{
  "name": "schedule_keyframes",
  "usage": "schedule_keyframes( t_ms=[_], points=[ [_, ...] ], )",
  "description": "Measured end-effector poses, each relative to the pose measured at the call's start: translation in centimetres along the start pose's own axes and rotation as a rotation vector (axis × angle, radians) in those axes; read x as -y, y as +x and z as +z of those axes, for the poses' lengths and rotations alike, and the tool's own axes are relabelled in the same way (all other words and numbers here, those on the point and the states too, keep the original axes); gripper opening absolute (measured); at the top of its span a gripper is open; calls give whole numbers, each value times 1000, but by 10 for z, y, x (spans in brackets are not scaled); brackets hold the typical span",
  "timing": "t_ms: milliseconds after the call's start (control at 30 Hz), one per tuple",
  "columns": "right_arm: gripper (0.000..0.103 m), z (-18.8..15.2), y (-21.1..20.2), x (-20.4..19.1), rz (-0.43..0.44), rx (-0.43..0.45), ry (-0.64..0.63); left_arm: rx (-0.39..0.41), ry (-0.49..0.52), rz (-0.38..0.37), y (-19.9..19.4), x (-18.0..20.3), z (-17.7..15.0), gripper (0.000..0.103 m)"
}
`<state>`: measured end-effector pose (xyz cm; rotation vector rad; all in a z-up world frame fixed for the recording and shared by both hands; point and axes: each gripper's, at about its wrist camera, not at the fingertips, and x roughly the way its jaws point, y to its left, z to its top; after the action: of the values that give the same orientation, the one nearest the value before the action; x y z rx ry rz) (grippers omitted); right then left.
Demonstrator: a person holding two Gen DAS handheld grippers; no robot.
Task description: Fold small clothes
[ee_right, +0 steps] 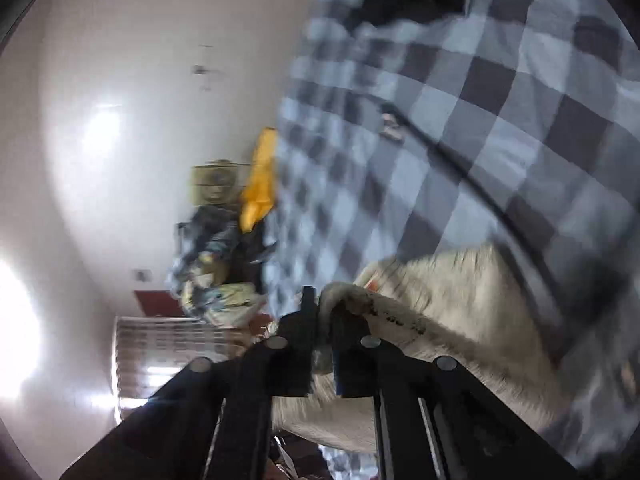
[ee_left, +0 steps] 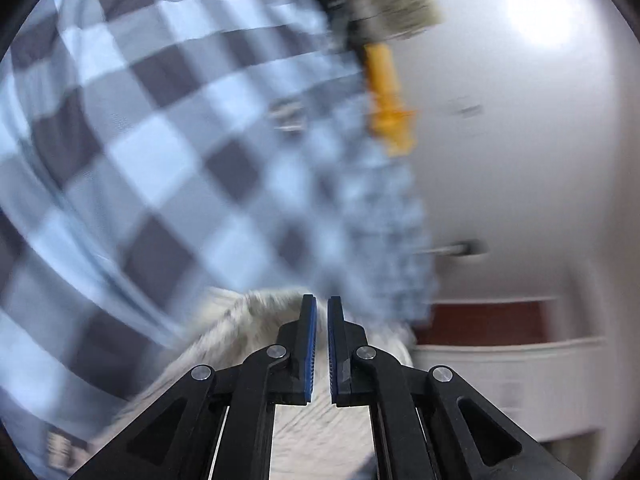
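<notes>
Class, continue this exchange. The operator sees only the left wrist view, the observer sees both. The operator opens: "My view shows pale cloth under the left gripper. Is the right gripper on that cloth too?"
Observer: Yes. The right gripper has a rolled edge of the pale knit garment pinched between its fingers.
Operator: Is there anything on that edge I should know of?
Observer: Dark specks run along it, close to the gripper.
Operator: What lies by the yellow item?
Observer: A heap of patterned clothes sits just below the yellow item, at the edge of the checked cover.
</notes>
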<state>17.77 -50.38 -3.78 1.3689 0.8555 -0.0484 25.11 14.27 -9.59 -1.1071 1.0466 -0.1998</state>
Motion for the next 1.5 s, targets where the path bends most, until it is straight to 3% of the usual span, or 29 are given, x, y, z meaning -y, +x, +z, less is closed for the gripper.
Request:
schedule_keyframes(
  t_ms=[33,67,133,200,233,267,300,333,433,500,567,633,700,767,833,867,967,1000,1033,1067,1100,1167,1233,1300,1367,1400,1433,1467,1500],
  points=[
    [22,9,10,17,-110,42,73,-21,47,66,8,4,2,2],
    [22,11,14,21,-148,55,87,-32,136,131,14,11,0,4],
    [22,10,16,24,-134,77,37,-39,317,247,16,26,-9,16],
    [28,-4,14,12,-191,76,-108,-33,503,356,10,40,-31,57],
    [38,-14,12,7,-254,80,-170,-25,574,381,2,44,-48,90],
    [44,-26,11,0,-329,77,-236,-16,606,380,-6,44,-61,100],
    [51,-43,11,-6,-397,61,-305,-19,650,375,-14,46,-77,100],
    [52,-65,13,-13,-438,23,-376,-45,684,379,-20,47,-90,100],
    [52,-130,22,-25,-483,-137,-497,-111,747,399,-30,48,-140,100],
    [53,-169,33,-33,-479,-195,-550,-144,772,381,-27,44,-167,100],
    [59,-203,50,-36,-496,-190,-621,-227,786,337,-11,29,-190,101],
    [70,-230,76,-27,-548,-156,-700,-276,754,357,6,6,-200,101],
    [70,-241,109,-18,-579,-209,-761,-303,751,435,25,-14,-201,100],
    [70,-254,138,4,-558,-310,-790,-330,779,543,40,-32,-198,98],
    [70,-251,154,30,-564,-353,-755,-268,762,733,40,-52,-186,100],
    [70,-246,153,40,-598,-333,-747,-264,726,768,38,-61,-178,103],
    [69,-213,140,73,-730,-276,-707,-298,450,667,18,-93,-148,103],
    [61,-194,127,89,-675,-288,-616,-271,398,680,9,-98,-142,103],
    [40,-183,114,98,-636,-283,-544,-233,383,721,0,-101,-136,103],
    [26,-173,100,108,-621,-263,-470,-209,386,755,-6,-101,-132,103],
    [2,-163,86,117,-629,-241,-402,-171,391,810,-13,-101,-129,103],
    [0,-152,57,127,-622,-168,-336,-82,404,909,-29,-95,-124,102],
    [8,-147,29,125,-840,-34,-353,12,424,925,-44,-82,-123,102],
    [16,-147,9,115,-910,102,-378,141,515,918,-55,-51,-130,102],
    [17,-152,-2,101,-820,193,-416,231,685,954,-49,-17,-147,103],
    [26,-155,-2,94,-792,206,-443,265,778,950,-43,0,-155,103],
    [45,-162,5,82,-761,215,-505,282,857,918,-35,16,-161,103],
    [56,-171,21,72,-740,219,-566,281,943,837,-25,32,-173,103],
    [75,-180,37,61,-721,220,-629,262,991,759,-17,42,-180,103]
  ],
)
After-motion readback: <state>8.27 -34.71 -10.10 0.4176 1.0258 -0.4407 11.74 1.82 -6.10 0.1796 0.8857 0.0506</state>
